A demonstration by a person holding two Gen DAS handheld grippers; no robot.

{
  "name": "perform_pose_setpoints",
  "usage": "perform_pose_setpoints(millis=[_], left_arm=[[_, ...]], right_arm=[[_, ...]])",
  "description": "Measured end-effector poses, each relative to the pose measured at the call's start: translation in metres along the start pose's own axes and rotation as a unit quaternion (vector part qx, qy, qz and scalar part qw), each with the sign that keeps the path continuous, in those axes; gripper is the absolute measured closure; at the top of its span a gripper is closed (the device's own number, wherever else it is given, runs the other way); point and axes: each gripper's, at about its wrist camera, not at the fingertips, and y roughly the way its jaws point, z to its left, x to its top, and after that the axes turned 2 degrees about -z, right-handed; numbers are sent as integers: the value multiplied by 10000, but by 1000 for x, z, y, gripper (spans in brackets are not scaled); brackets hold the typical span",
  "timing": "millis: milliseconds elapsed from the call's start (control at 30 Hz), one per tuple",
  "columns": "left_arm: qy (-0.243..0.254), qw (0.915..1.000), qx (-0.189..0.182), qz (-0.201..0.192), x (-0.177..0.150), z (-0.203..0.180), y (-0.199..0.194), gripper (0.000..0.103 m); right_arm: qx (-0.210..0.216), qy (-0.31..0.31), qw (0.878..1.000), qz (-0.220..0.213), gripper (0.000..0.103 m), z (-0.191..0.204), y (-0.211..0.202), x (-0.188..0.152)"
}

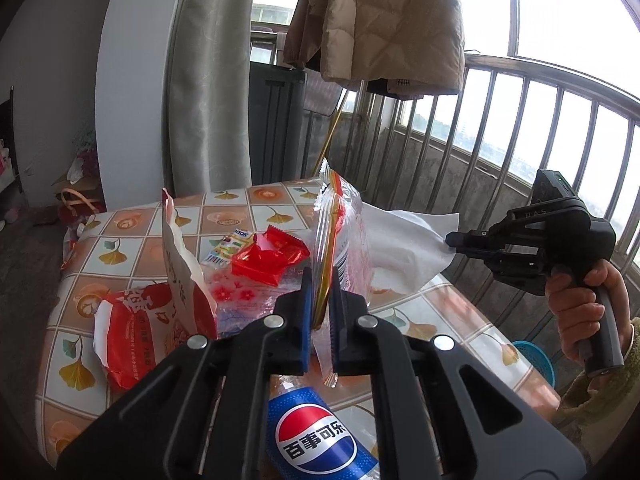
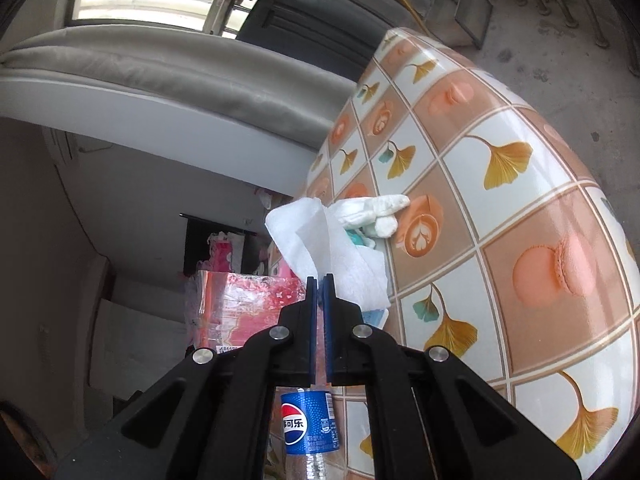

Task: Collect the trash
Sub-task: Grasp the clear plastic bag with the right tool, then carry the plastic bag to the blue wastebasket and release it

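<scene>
My left gripper (image 1: 320, 300) is shut on a clear plastic wrapper with red and orange print (image 1: 340, 224) and holds it upright above the table. My right gripper (image 2: 320, 292) is shut on a white paper tissue (image 2: 320, 240); in the left wrist view it (image 1: 452, 240) holds the tissue (image 1: 404, 244) at the right. A Pepsi bottle (image 1: 316, 432) lies on the tiled tablecloth (image 1: 132, 220) under my left gripper. It also shows in the right wrist view (image 2: 308, 428). A red crumpled wrapper (image 1: 268, 256), a torn red-and-white snack bag (image 1: 160, 316) and a small colourful packet (image 1: 228, 248) lie on the table.
A crumpled white tissue wad (image 2: 368, 212) lies on the tablecloth (image 2: 500, 220). A red-printed clear bag (image 2: 248, 308) lies near the bottle. A metal balcony railing (image 1: 520, 120) runs behind the table, a beige coat (image 1: 380, 20) hangs above, and a blue basket (image 1: 536, 360) sits on the floor.
</scene>
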Motion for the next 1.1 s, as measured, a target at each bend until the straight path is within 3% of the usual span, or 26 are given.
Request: perform_pose_setpoints(millis=[200, 633, 900, 1100], left_arm=[[227, 9992, -119, -312, 6, -11, -15, 98], [396, 9968, -377, -591, 18, -43, -41, 98], [484, 9940, -921, -330, 18, -85, -39, 98], [518, 9865, -1552, -94, 17, -129, -27, 98]], right_arm=[[148, -255, 9992, -270, 100, 21, -33, 1], [299, -571, 9950, -766, 100, 42, -109, -13], [195, -426, 9909, -1259, 100, 21, -177, -24], [7, -184, 9836, -1792, 100, -9, -236, -34]])
